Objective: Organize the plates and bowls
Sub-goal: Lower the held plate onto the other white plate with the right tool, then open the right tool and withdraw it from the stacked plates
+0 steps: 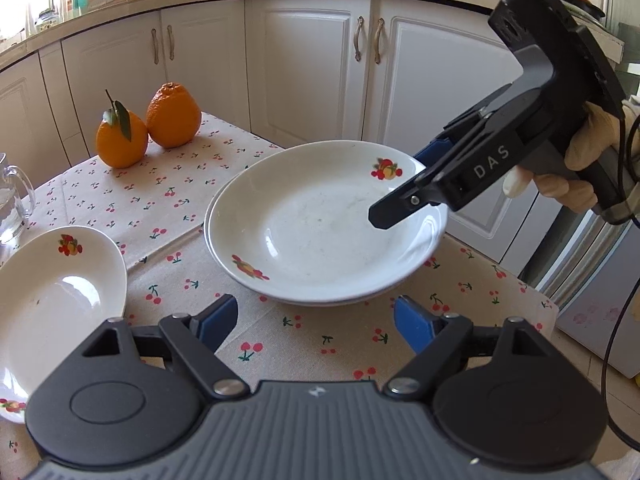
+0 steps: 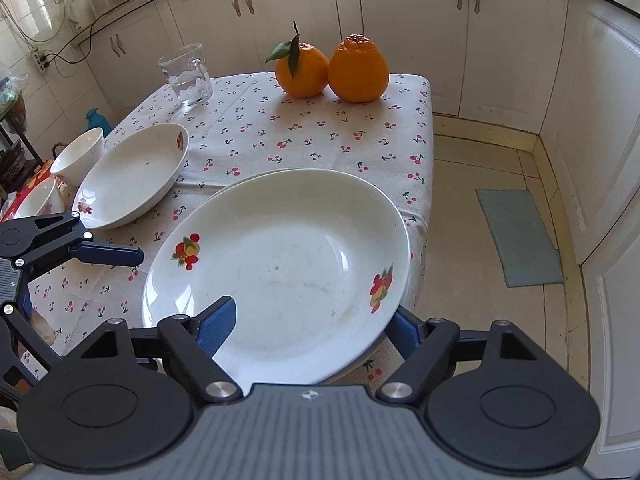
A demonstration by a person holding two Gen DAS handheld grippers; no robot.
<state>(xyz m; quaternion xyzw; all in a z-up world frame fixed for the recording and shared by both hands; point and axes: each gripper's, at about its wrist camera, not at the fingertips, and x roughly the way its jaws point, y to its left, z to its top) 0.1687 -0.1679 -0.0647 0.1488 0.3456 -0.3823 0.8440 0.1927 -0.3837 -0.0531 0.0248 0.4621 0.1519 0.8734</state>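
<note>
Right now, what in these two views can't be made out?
- Lower plate: both views, covered by the top plate; only a rim sliver shows.
- Right gripper: fingers straddle the top plate's rim, contact unclear.
- Two bowls: right wrist view, crowded at the left edge.
- Glass mug: left wrist view, cut by the left edge.

Bright daylight, perhaps from a blown-out upper-left window, glints on the plate (image 1: 320, 224); fisheye edges bend.

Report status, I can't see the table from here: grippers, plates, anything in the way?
Right gripper open, jaws straddling the top plate rim. Left gripper open, empty. Third plate apart. Nothing blocking.
</note>
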